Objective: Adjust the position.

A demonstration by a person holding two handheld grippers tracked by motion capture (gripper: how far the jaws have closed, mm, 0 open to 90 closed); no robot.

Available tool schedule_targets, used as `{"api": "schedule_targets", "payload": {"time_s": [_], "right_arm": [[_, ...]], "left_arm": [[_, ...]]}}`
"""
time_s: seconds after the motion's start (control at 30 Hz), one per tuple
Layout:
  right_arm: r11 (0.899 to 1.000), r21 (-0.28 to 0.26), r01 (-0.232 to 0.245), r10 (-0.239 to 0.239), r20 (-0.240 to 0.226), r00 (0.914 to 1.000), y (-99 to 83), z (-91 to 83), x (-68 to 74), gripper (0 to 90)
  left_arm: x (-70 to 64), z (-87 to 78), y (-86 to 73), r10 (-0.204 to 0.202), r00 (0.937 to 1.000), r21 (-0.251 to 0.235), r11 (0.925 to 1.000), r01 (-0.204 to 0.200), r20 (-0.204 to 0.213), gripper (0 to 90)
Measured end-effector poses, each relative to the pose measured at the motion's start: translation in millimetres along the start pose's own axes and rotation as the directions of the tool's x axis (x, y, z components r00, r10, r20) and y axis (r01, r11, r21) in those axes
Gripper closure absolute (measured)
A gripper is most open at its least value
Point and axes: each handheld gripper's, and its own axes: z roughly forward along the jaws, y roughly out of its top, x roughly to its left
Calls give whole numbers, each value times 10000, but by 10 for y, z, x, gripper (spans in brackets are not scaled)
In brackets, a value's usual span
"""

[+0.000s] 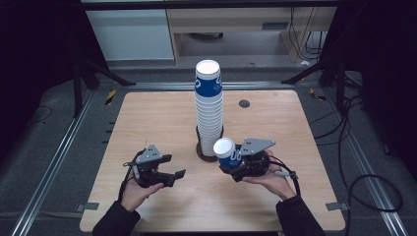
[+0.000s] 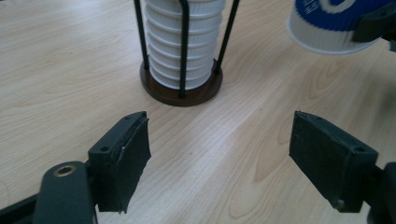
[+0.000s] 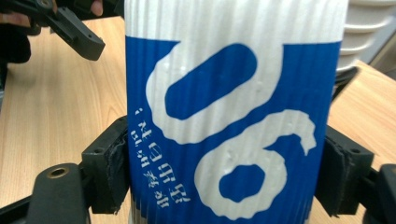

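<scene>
A tall stack of blue-and-white ribbed paper cups (image 1: 209, 105) stands in a dark wire holder (image 1: 202, 150) at the table's middle. My right gripper (image 1: 241, 160) is shut on a single blue-and-white paper cup (image 1: 227, 153), held tilted just right of the holder; in the right gripper view the cup (image 3: 233, 121) is pressed between both pads. My left gripper (image 1: 172, 169) is open and holds nothing, left of the holder above the wood. The left gripper view has the holder's base (image 2: 181, 88) ahead and the held cup (image 2: 334, 25) at upper right.
The wooden table (image 1: 147, 123) has a small round grommet (image 1: 244, 103) behind the stack. Metal rails and cables run along the floor on both sides. A cabinet stands beyond the far edge.
</scene>
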Motion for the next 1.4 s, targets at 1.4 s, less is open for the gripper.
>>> {"api": "schedule_targets", "payload": {"time_s": [1.4], "right_arm": [[9795,1096,1690,-1528,-1421,9780,-14,529,329,205]], "left_arm": [[-334,210,338,906,9752,438,9939,-1014,2018,179]]}}
